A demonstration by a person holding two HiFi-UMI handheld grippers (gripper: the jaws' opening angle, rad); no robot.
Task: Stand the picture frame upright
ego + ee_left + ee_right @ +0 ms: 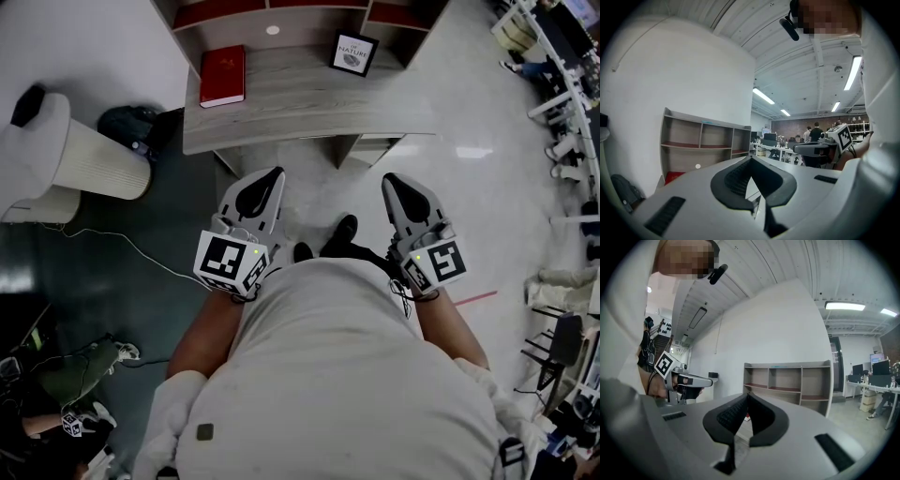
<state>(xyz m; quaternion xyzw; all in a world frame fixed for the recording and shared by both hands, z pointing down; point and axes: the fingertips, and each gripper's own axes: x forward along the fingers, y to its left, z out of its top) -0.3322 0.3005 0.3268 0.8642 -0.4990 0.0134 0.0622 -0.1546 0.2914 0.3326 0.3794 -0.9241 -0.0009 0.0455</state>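
Picture frame: at the back right of the wooden surface, apparently propped up, face towards the person. Red book: lying flat, back left. Left tongs and right tongs: both closed, empty, held level short of the surface.

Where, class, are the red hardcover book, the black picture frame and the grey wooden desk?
red hardcover book (223, 75): head view, middle of its cover.
black picture frame (354, 53): head view, centre of its white print.
grey wooden desk (300, 105): head view, bare part of its top.
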